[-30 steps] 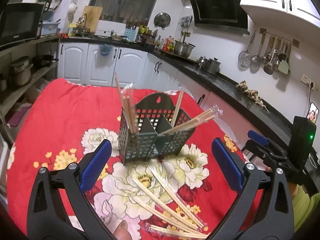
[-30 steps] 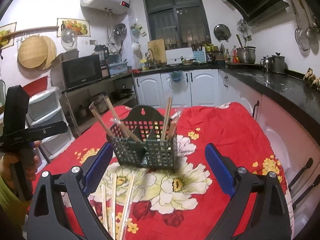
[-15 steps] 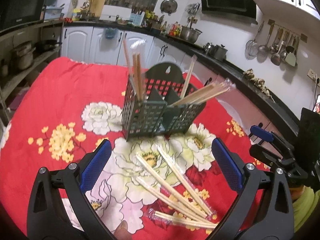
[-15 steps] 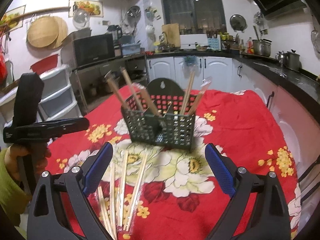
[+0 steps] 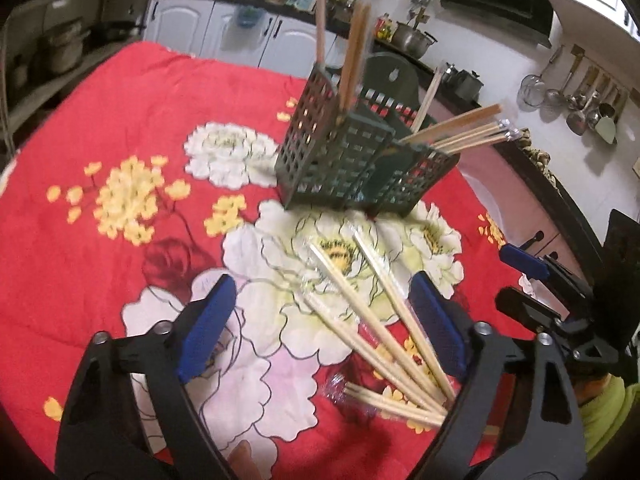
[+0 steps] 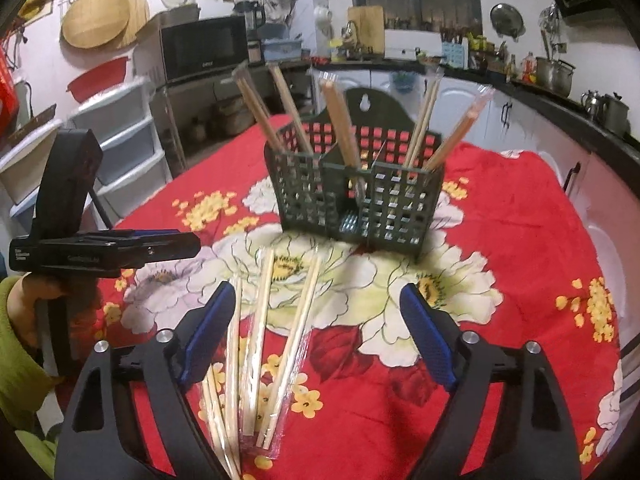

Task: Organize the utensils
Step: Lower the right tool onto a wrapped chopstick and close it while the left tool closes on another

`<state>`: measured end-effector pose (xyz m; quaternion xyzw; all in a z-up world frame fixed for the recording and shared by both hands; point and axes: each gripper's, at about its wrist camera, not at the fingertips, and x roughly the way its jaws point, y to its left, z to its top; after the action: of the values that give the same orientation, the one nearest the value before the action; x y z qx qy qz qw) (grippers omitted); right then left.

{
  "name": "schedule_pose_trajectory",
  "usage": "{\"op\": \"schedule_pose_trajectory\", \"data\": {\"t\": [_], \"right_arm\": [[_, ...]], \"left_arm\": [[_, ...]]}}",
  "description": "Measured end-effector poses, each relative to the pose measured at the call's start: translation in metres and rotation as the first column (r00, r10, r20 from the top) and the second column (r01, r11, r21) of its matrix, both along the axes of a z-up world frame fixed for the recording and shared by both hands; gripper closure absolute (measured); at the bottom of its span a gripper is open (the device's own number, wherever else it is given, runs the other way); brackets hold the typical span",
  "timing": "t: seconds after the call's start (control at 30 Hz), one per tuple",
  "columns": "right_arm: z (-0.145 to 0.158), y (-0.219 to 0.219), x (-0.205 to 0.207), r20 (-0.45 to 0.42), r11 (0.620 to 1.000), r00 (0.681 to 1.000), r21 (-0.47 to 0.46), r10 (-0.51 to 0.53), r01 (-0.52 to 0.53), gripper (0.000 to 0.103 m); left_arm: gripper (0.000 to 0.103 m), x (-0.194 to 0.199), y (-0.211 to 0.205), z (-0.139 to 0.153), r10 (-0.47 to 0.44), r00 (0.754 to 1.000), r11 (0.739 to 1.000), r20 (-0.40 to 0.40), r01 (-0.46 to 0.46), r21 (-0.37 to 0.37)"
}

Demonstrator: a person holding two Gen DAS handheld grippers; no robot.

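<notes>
My left wrist camera looks down close over the red floral tablecloth [image 5: 120,128]; my right faces it more level (both share the green utensil basket [image 6: 352,204], from different sides).

Wrapped chopsticks [image 6: 260,332] lie loose on cloth, near dark-green caddy [image 6: 356,204] w/ more standing inside.

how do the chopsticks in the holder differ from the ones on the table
The chopsticks in the holder stand up, leaning in the compartments of the holder; the chopsticks on the table lie flat, fanned out on the cloth. Some of the held ones look darker brown; the loose ones are pale. Both have clear wrappers.
</notes>
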<state>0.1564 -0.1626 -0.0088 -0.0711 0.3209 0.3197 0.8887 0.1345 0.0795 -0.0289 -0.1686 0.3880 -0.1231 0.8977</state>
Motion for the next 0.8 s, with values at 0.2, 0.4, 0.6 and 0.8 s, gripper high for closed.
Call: {"op": "schedule_pose_trajectory", "data": {"t": [0.2,0.4,0.6,0.8], "right_arm": [[-0.014,0.015,0.01,-0.045,0.998,0.999,-0.058,0.024,-0.026,0.04],[-0.028,0.029,0.026,-0.098,0.993,0.994,-0.106,0.045,-0.055,0.055],[-0.038,0.037,0.047,-0.152,0.992,0.988,-0.117,0.037,-0.055,0.06],[-0.052,0.05,0.068,-0.211,0.99,0.977,-0.132,0.02,-0.048,0.063]], "left_arm": [[0.051,0.003,-0.001,-0.02,-0.036,0.997,0.997,-0.063,0.032,-0.07],[0.062,0.011,-0.004,-0.033,-0.06,0.991,0.994,-0.117,0.049,-0.094],[0.064,0.026,-0.004,-0.044,-0.067,0.984,0.992,-0.165,0.048,-0.116],[0.073,0.035,-0.007,-0.051,-0.07,0.982,0.994,-0.173,0.054,-0.096]]}}
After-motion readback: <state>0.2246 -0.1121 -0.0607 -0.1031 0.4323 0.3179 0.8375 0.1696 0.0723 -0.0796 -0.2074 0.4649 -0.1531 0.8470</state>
